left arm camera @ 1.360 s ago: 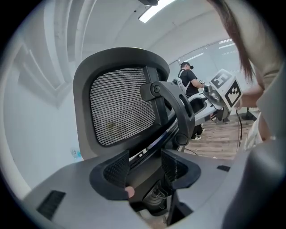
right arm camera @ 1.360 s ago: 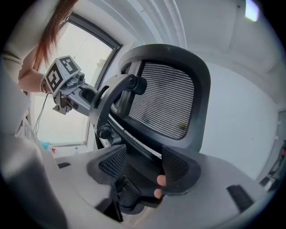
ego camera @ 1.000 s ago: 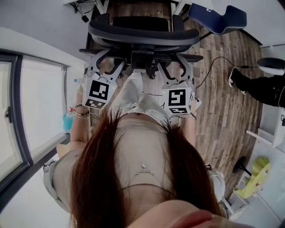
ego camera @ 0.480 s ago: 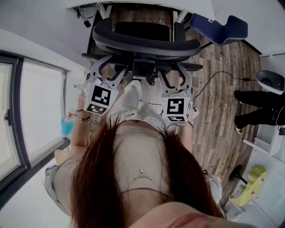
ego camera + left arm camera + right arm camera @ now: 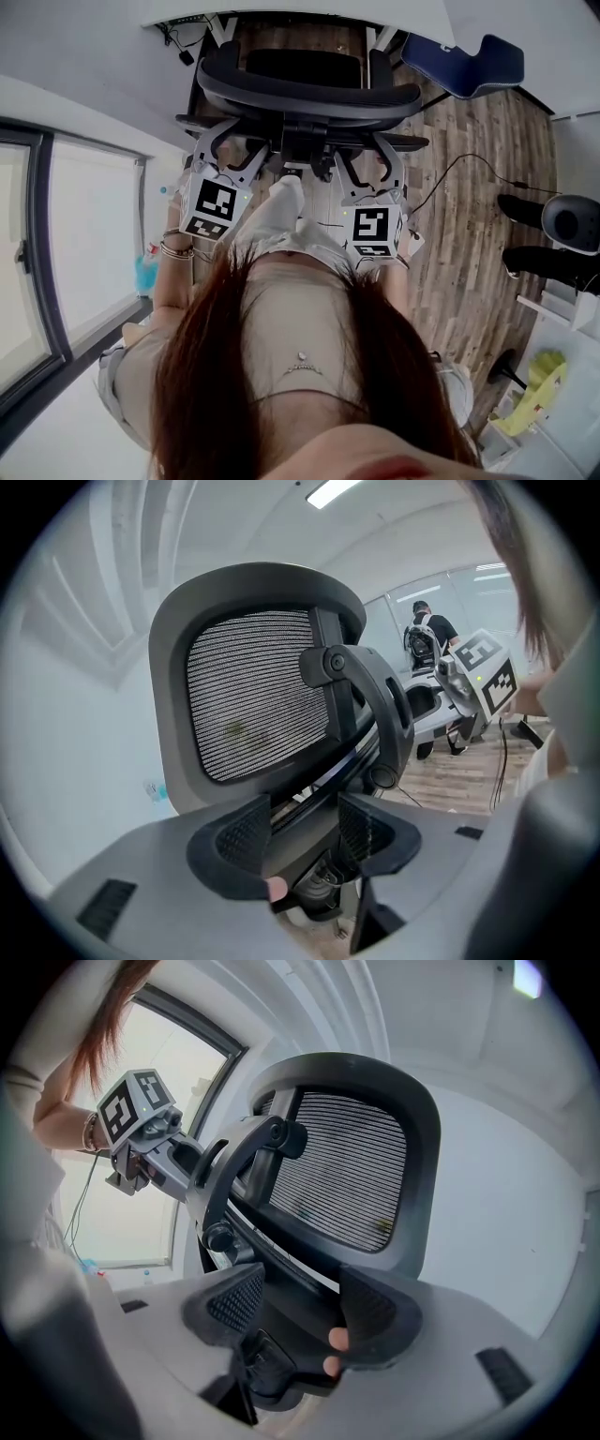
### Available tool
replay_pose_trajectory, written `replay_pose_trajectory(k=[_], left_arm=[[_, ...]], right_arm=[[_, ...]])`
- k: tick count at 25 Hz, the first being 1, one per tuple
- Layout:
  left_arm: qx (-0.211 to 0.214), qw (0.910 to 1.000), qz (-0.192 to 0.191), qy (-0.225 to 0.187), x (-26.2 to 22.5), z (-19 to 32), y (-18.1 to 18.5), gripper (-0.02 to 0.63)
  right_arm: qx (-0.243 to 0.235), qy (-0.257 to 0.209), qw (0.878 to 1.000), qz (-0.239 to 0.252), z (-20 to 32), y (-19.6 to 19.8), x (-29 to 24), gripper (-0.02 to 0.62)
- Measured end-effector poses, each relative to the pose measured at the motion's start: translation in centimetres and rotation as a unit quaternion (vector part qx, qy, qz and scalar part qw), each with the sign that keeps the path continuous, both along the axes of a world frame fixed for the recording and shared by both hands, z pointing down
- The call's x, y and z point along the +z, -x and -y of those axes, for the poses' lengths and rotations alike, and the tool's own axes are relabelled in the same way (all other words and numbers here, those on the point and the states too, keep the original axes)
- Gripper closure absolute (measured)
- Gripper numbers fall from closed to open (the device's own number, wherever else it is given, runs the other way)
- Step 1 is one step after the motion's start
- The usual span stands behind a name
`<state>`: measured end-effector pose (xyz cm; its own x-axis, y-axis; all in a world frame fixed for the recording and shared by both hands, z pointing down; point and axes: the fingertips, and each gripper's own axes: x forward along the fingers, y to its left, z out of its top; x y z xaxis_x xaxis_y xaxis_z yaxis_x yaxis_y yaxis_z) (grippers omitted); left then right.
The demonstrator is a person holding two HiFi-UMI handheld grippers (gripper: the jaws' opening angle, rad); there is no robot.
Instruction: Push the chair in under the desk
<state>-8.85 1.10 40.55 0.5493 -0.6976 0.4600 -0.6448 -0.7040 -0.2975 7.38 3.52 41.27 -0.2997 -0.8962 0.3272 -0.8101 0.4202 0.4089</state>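
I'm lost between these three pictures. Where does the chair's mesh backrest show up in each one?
Head view: the backrest is the dark curved band at top centre, seen from above.
Left gripper view: upper left of centre, mesh towards the camera.
Right gripper view: upper right of centre.
Shared landmark: the black support bracket behind it.

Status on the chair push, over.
Left claw and right claw open, each straddling the chair back's frame. Chair faces the desk, not yet under. Blue seat to its right, apart; cable on floor.
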Motion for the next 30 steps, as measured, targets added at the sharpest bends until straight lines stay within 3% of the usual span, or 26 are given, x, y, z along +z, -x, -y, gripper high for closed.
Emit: replay_pose_trajectory(k=[7, 30], left_arm=[[0.001, 1.0000, 0.002, 0.002, -0.2, 1.6, -0.1, 0.387], [-0.004, 0.9999, 0.011, 0.010, -0.4, 5.6, -1.0, 0.388]], right_arm=[[-0.018, -0.011, 1.000, 0.006, 1.8, 0.5, -0.5, 0.341], [-0.010, -0.003, 1.000, 0.007, 5.7, -1.0, -0.2, 0.340]])
